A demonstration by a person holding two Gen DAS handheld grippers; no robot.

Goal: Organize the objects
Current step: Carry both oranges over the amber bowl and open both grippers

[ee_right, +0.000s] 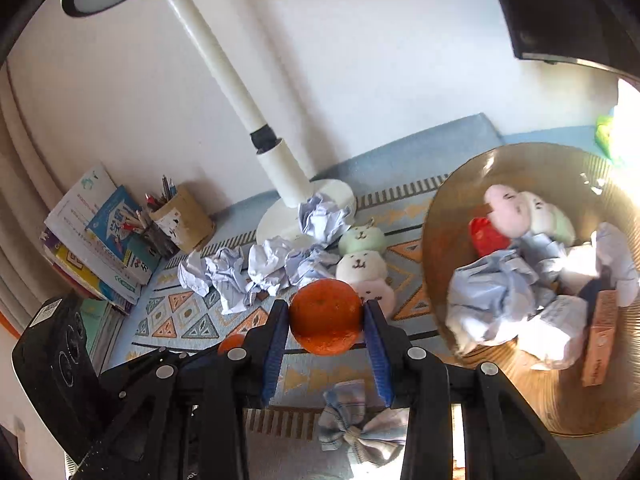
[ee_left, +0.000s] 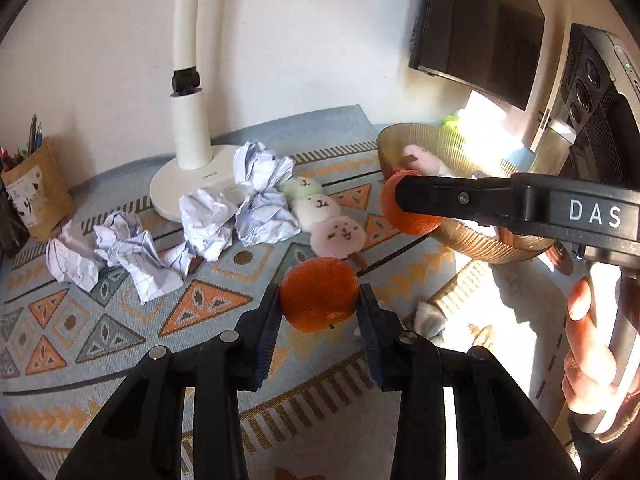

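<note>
In the left wrist view my left gripper (ee_left: 320,293) is shut on an orange (ee_left: 319,300), held above the patterned mat (ee_left: 120,320). To its right, my right gripper (ee_left: 404,200) grips a second orange (ee_left: 416,222) at the near rim of the amber glass bowl (ee_left: 516,250). The right wrist view shows that gripper (ee_right: 325,309) shut on its orange (ee_right: 326,320), left of the bowl (ee_right: 452,208). The bowl holds crumpled paper (ee_right: 496,300), a plush toy (ee_right: 520,212), a red item and a small box. My left gripper (ee_right: 234,346) sits low on the left, a sliver of its orange (ee_right: 230,342) showing.
Several crumpled paper balls (ee_left: 208,224) and a three-ball plush skewer (ee_left: 320,216) lie on the mat by the white lamp base (ee_left: 188,184). A pen holder (ee_left: 36,192) and books (ee_right: 96,240) stand far left. A checked cloth bow (ee_right: 360,424) lies near. A hand (ee_left: 588,352) holds the right gripper.
</note>
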